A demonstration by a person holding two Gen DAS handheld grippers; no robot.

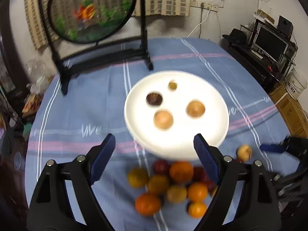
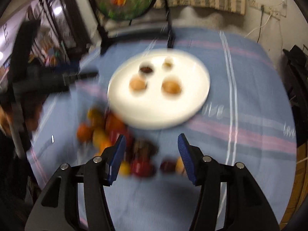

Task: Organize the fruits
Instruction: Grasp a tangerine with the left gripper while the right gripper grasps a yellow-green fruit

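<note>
A white plate (image 1: 192, 136) (image 2: 159, 113) sits mid-table on the blue striped cloth. It holds two tan round fruits (image 1: 163, 119) (image 1: 195, 109), a dark brown one (image 1: 154, 98) and a small greenish one (image 1: 172, 85). In front of it lies a pile of oranges and red fruits (image 1: 173, 184) (image 2: 100, 132). One tan fruit (image 1: 244, 152) lies alone to the right. My left gripper (image 1: 154, 137) hangs open over the plate's near rim, empty. My right gripper (image 2: 152, 137) is open above a dark fruit (image 2: 144, 147) and red fruits (image 2: 142, 168), holding nothing.
A round fish picture on a black stand (image 1: 90, 9) stands at the table's far left. Right of the table are a monitor shelf (image 1: 269, 42), a white bucket (image 1: 296, 84) and cardboard boxes (image 1: 292, 111). Both views are motion-blurred.
</note>
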